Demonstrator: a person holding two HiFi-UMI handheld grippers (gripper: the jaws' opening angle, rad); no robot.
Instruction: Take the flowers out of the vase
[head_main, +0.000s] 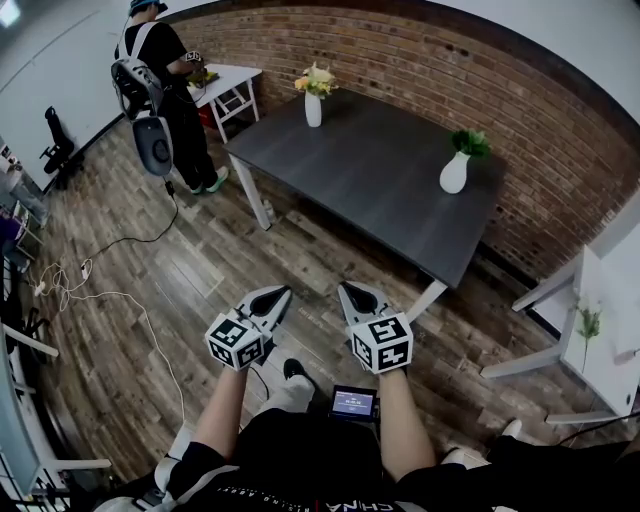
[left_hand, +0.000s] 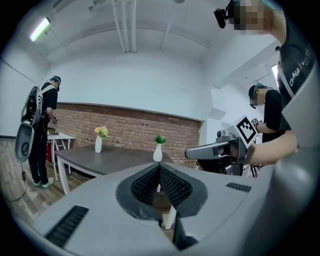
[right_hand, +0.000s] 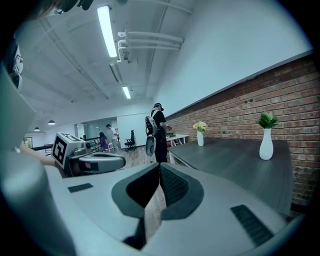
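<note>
Flowers (head_main: 316, 80), yellow and cream, sit in the white vase (head_main: 313, 110) at the far corner of the dark table (head_main: 380, 190), upper middle of the head view. A second vase (head_main: 454, 172) with a green sprig is at the table's right side. Left tool (head_main: 275, 297) and right tool (head_main: 352, 295) are lower centre over the wood floor, both clenched, well apart from the table. Upside-down shirt print (head_main: 355, 505) at the bottom edge looks like CHINA. The text on the small screen (head_main: 353, 403) is too small to read.

Left gripper view: left tool (left_hand: 159, 167) jaws together, nothing between. Flowers (left_hand: 101, 131) in the white vase (left_hand: 98, 145) are mid left, far off.

Right gripper view: right tool (right_hand: 160, 172) jaws together, empty. Flowers (right_hand: 200, 126) are right of centre on the table (right_hand: 235, 160).
</note>
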